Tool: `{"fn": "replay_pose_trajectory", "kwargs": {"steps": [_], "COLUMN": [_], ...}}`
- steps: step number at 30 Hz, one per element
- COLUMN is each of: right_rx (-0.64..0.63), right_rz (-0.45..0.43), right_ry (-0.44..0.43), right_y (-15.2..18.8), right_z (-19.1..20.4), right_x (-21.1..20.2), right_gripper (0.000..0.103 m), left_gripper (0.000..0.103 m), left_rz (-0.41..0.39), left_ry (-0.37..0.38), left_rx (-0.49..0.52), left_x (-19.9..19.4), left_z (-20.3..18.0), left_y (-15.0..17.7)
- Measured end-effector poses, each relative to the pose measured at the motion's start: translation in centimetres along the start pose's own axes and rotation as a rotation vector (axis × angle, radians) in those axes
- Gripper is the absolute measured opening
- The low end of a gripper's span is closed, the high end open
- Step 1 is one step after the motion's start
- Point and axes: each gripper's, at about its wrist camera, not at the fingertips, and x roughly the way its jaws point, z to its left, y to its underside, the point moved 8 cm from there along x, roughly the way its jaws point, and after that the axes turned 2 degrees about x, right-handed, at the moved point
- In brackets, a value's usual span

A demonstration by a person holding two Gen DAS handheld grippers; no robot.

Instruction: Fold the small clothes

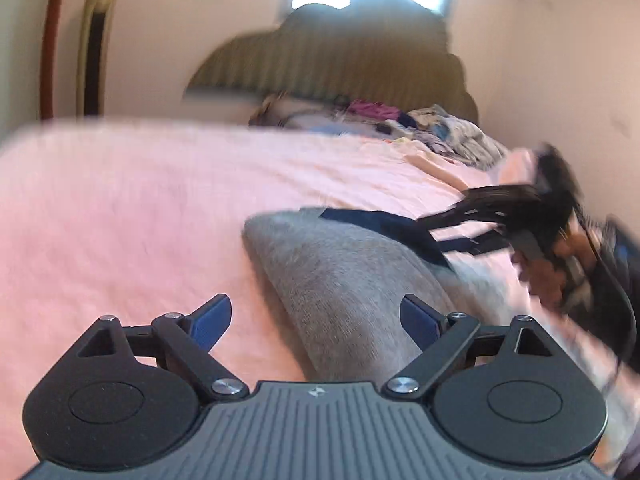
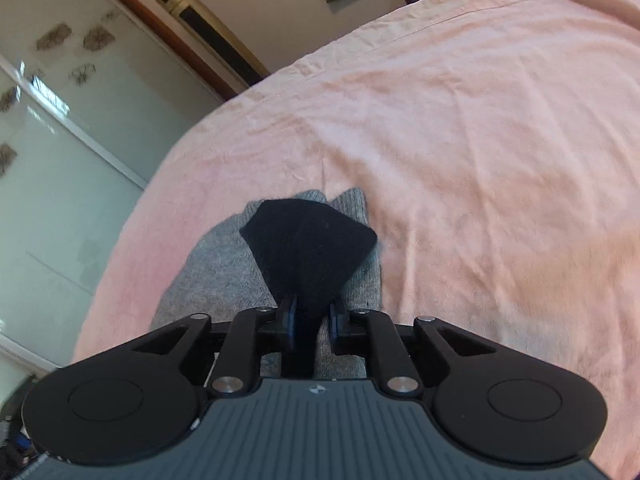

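the right gripper (image 2: pixel 313 320) pinches the dark navy fabric band (image 2: pixel 308 248) of the soft grey knit garment (image 1: pixel 340 280) on the pink bedspread (image 1: pixel 120 220). the left gripper (image 1: pixel 316 320), wide open and empty, hovers at the garment's near end, its length running away ahead.

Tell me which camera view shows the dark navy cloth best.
The right wrist view: the dark navy cloth sits sharp and centred, fanning out from the right gripper shut on it, above the grey garment. The left wrist view shows only a blurred strip of it stretched toward that gripper.
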Motion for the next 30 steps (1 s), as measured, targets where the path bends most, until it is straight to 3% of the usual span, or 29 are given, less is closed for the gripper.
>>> {"fn": "replay_pose_trajectory", "kwargs": {"steps": [2, 3, 5, 7, 9, 10, 11, 12, 14, 15, 20, 22, 24, 25, 26, 27, 28, 30], "right_rx": [-0.003, -0.007, 0.022, 0.015, 0.033, 0.046, 0.05, 0.046, 0.05, 0.033, -0.015, -0.008, 0.025, 0.047, 0.051, 0.043, 0.031, -0.007], "right_rz": [-0.093, -0.118, -0.04, 0.014, 0.043, 0.055, 0.055, 0.042, 0.055, 0.042, 0.001, -0.016, -0.032, -0.041, -0.036, -0.007, 0.018, 0.045], "right_ry": [-0.004, -0.013, -0.01, 0.028, 0.008, -0.011, -0.02, -0.014, -0.016, -0.018, -0.066, -0.115, -0.135, -0.127, -0.089, -0.046, -0.001, -0.003], "right_y": [-0.6, -0.8, -0.4, 0.1, 0.4, 0.6, 0.7, 0.8, 1.0, 1.1, 0.7, -0.1, -1.2, -1.5, -1.7, -1.5, -1.0, 0.5], "right_z": [0.3, 0.3, -0.3, -0.7, -0.5, -0.4, -0.2, 0.0, 0.4, 0.9, 4.7, 6.3, 7.4, 7.6, 7.6, 7.4, 7.3, 7.4], "right_x": [-1.9, -2.4, -1.5, 0.0, 1.4, 2.0, 2.6, 2.9, 3.2, 3.0, 2.4, 3.1, 4.6, 5.5, 6.6, 7.6, 8.1, 7.5], "right_gripper": [0.098, 0.095, 0.087, 0.079, 0.076, 0.076, 0.073, 0.06, 0.032, 0.032, 0.031, 0.031, 0.033, 0.038, 0.056, 0.083, 0.089, 0.088], "left_gripper": [0.091, 0.091, 0.091, 0.091, 0.086, 0.079, 0.047, 0.037, 0.031, 0.03, 0.029, 0.03, 0.037, 0.038, 0.044, 0.05, 0.053, 0.072], "left_rz": [0.082, 0.116, 0.162, 0.183, 0.198, 0.198, 0.213, 0.23, 0.21, 0.196, 0.146, 0.122, 0.145, 0.159, 0.184, 0.21, 0.217, 0.229], "left_ry": [0.049, 0.09, 0.13, 0.176, 0.207, 0.195, 0.157, 0.142, 0.141, 0.131, 0.104, 0.035, -0.031, -0.074, -0.118, -0.114, -0.059, 0.056], "left_rx": [-0.217, -0.299, -0.395, -0.419, -0.451, -0.452, -0.452, -0.458, -0.419, -0.379, -0.292, -0.291, -0.284, -0.279, -0.304, -0.337, -0.358, -0.417], "left_x": [3.1, 4.8, 7.6, 9.7, 11.8, 12.3, 12.8, 13.3, 12.7, 11.9, 9.3, 9.0, 9.7, 10.0, 10.0, 9.6, 8.9, 7.2], "left_z": [2.2, 2.9, 3.4, 3.0, 2.8, 2.9, 3.2, 3.5, 3.5, 3.2, 4.4, 6.6, 8.9, 9.9, 11.0, 11.6, 11.4, 10.4], "left_y": [-0.3, -0.3, -0.5, -1.2, -1.6, -1.9, -2.1, -2.0, -2.4, -2.6, -5.5, -7.4, -8.3, -8.2, -7.6, -6.8, -5.9, -3.4]}}
